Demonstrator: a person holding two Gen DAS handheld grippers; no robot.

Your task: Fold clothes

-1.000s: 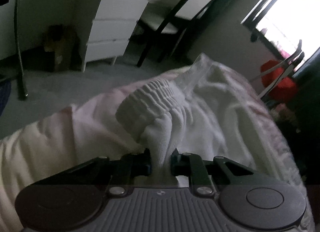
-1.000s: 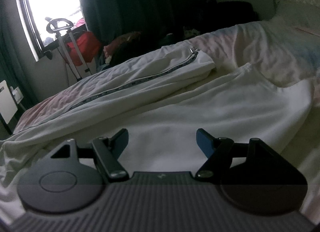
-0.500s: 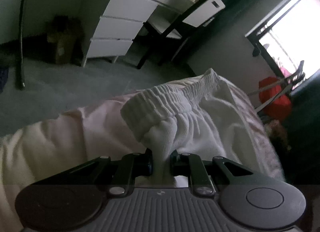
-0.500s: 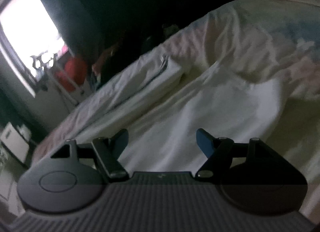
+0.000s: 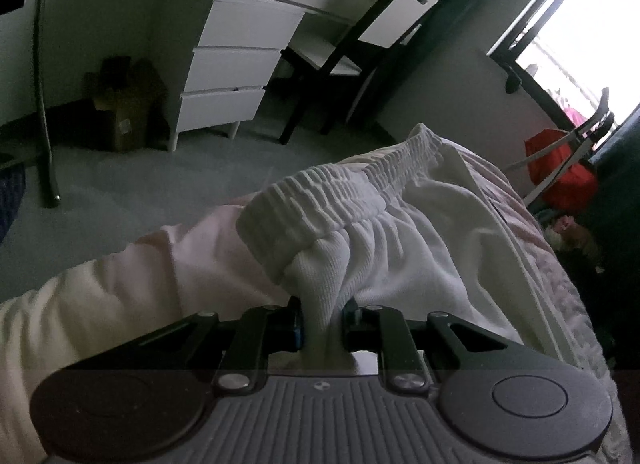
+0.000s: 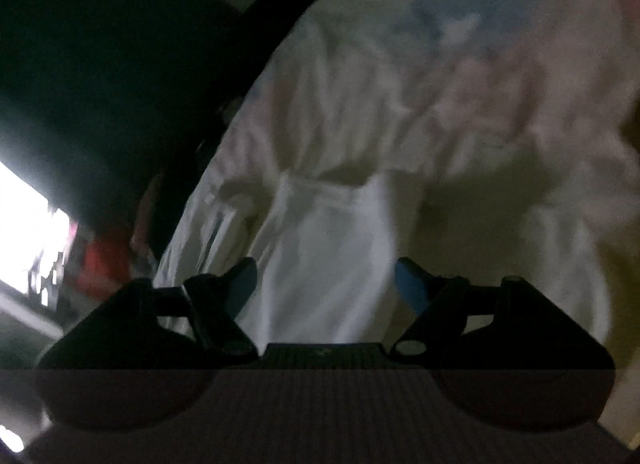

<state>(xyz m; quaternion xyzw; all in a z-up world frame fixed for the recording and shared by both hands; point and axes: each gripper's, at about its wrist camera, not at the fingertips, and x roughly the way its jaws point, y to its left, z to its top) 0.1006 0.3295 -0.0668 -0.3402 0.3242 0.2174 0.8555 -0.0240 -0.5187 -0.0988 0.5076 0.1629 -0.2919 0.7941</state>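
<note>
White trousers with an elastic waistband (image 5: 332,195) lie on the bed. My left gripper (image 5: 322,324) is shut on a pinch of their fabric just below the waistband, which bunches up in front of the fingers. In the right wrist view, blurred by motion, a white trouser leg (image 6: 324,248) stretches away across the bed. My right gripper (image 6: 325,280) hangs open above it, with nothing between its blue-padded fingertips (image 6: 408,284).
A pale pink bedspread (image 5: 132,284) covers the bed. Beyond the bed's edge are grey carpet, a white drawer unit (image 5: 236,59), a desk with a chair (image 5: 372,43), and a red bag (image 5: 560,171) under the bright window. A dark curtain (image 6: 100,63) hangs behind the bed.
The right gripper has swung and rolled sharply, so its view now tilts over the trouser leg. The left gripper kept its hold and the waistband has spread flatter.
</note>
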